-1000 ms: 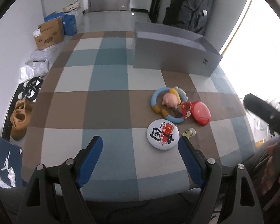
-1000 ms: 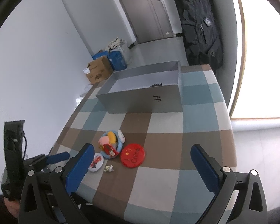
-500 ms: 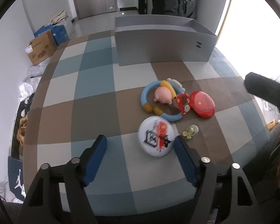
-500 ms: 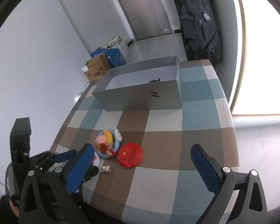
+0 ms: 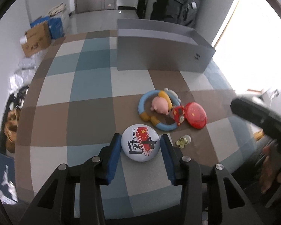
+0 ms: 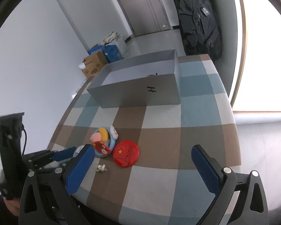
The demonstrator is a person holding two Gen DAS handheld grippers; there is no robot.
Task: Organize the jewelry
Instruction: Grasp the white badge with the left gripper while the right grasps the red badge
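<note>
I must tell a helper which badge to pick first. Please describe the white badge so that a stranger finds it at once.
On the checked tablecloth, look in front of the grey box, past the blue ring toy. The white badge lies nearest the edge, between the left tongs. Unlike the red badge, it is white, with "CHINA" and a black character.

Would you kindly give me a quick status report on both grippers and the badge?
Left hand-held gripper closing around round white China badge, contact unclear. Right hand-held gripper open, empty. Small yellow flower clip beside the badge.
</note>
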